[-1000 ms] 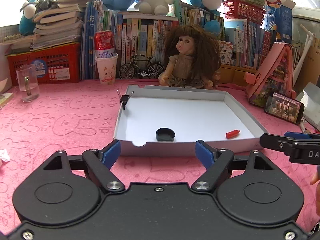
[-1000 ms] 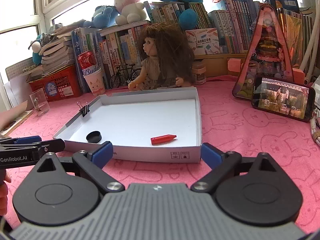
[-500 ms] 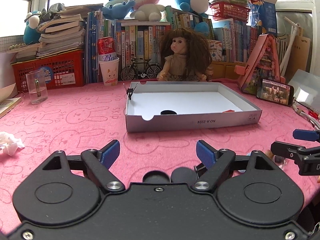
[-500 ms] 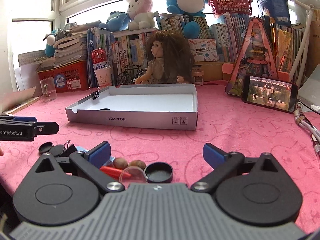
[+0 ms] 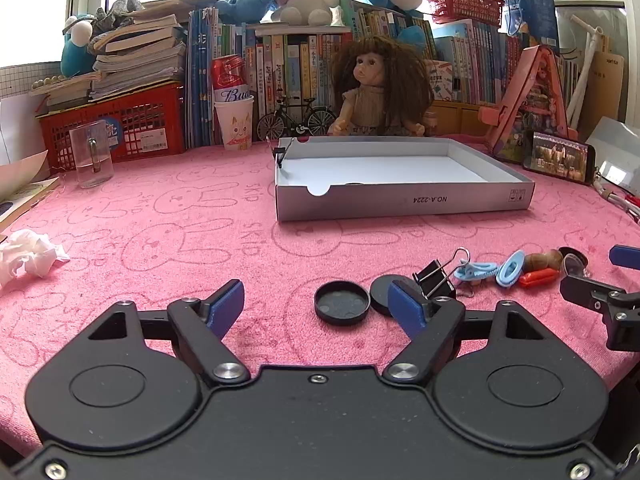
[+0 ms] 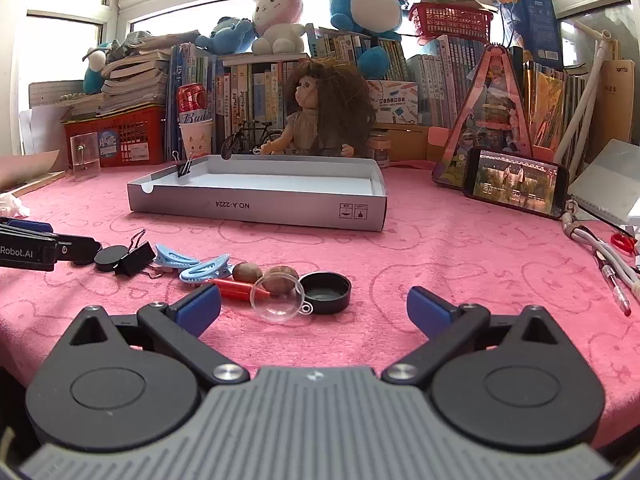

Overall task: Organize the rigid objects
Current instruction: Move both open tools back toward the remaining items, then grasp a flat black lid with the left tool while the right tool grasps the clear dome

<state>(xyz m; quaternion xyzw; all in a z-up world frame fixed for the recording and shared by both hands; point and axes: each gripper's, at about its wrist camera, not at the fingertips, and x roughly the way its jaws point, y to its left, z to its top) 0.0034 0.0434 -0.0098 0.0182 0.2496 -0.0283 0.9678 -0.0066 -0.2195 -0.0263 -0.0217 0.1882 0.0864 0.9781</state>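
Pink cloth covers the surface (image 5: 160, 232); grey box tray (image 6: 256, 206) sits well behind a row of loose items. Step, as judged: approach for pick-up. Left tongs (image 5: 316, 304), empty, have just been closing partway, black cap (image 5: 341, 303) between the tips, untouched. Right tongs (image 6: 314, 306) spread wide, empty, near clear dome (image 6: 276, 298). Next: descend, clamp.
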